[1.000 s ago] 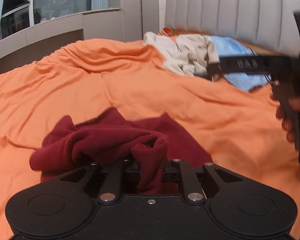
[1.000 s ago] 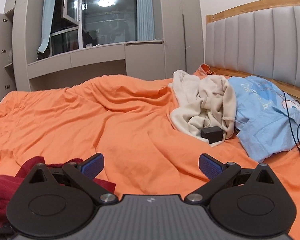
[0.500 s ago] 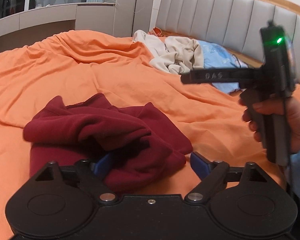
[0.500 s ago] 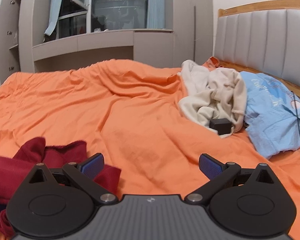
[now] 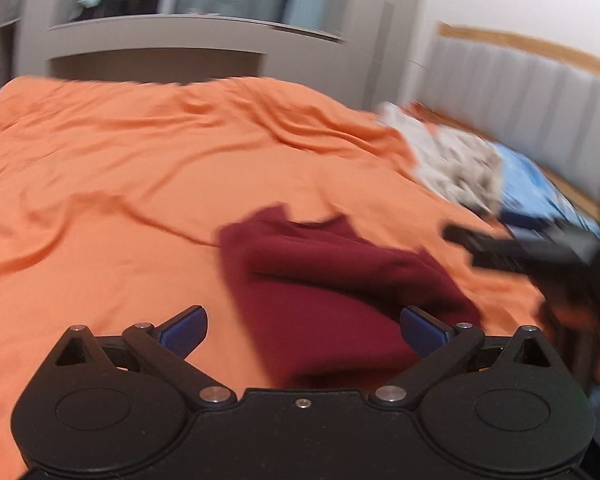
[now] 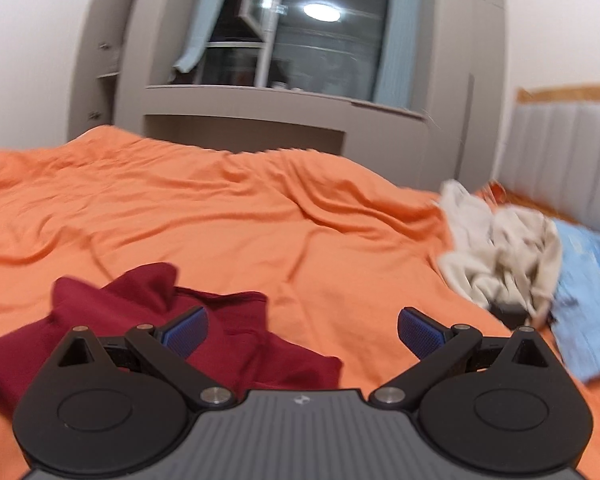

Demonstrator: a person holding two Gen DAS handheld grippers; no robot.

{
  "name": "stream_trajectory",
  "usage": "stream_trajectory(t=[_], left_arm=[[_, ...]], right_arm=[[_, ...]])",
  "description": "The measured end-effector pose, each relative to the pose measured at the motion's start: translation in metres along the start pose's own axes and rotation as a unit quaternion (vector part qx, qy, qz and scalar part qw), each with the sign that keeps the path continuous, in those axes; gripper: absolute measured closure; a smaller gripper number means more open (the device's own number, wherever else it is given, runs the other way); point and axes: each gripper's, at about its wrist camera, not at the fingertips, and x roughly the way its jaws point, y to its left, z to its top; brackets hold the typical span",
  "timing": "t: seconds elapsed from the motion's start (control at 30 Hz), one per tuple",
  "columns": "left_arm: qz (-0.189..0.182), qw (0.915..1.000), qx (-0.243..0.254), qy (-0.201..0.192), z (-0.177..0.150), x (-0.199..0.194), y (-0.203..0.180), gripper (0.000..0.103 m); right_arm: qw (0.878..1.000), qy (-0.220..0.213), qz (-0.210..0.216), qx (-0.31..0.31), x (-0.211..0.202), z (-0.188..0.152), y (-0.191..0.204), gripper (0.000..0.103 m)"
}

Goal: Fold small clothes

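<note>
Surface: I see an orange bedsheet [image 5: 100, 168] covering the whole bed, rumpled, with long creases running across the middle of both views.
Room: grey built-in cabinets [image 6: 112, 52] and a dark window [image 6: 324, 52] with pale blue curtains fill the top of the right wrist view; a ceiling light is mirrored in the glass. A grey padded headboard [image 5: 512, 84] with a wooden top rail runs along the upper right of the left wrist view.
Other laundry: a cream garment [image 6: 500, 256] lies bunched at the right, touching a light blue cloth [image 6: 588, 300] beside it – both are well apart from my work piece.
Task piece: the dark red garment [image 5: 332, 292] lies loose on the sheet, lower centre-right in the left wrist view, lower left in the right wrist view [image 6: 220, 336].
Orientation: in the left wrist view its long axis runs from the upper left down to the lower right; a thick fold crosses it along that line. Which end is collar or hem I cannot tell – the frames are blurred.
Left gripper [image 5: 303, 330]: jaws opening, spread wide; the red cloth lies between and below the blue pads [image 5: 184, 330], not pinched.
Right gripper [image 6: 302, 332]: jaws spread wide, nothing grasped; its left pad hangs over the red cloth.
Right gripper from the left view: a black blurred shape at the right edge [image 5: 540, 252].
</note>
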Motion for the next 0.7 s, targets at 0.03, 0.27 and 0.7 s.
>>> stream_trajectory(t=[0.03, 0.27, 0.7], left_arm=[[0.009, 0.9998, -0.016, -0.008, 0.001, 0.002, 0.01, 0.001], [0.065, 0.9963, -0.054, -0.013, -0.013, 0.012, 0.06, 0.001], [0.047, 0.9919, -0.117, 0.014, -0.021, 0.02, 0.086, 0.001]], right_arm=[[1.0, -0.007, 0.008, -0.013, -0.004, 0.0, 0.006, 0.0], [0.994, -0.031, 0.086, -0.063, -0.015, 0.006, 0.055, 0.0], [0.987, -0.009, 0.095, -0.132, -0.007, -0.009, 0.104, 0.0]])
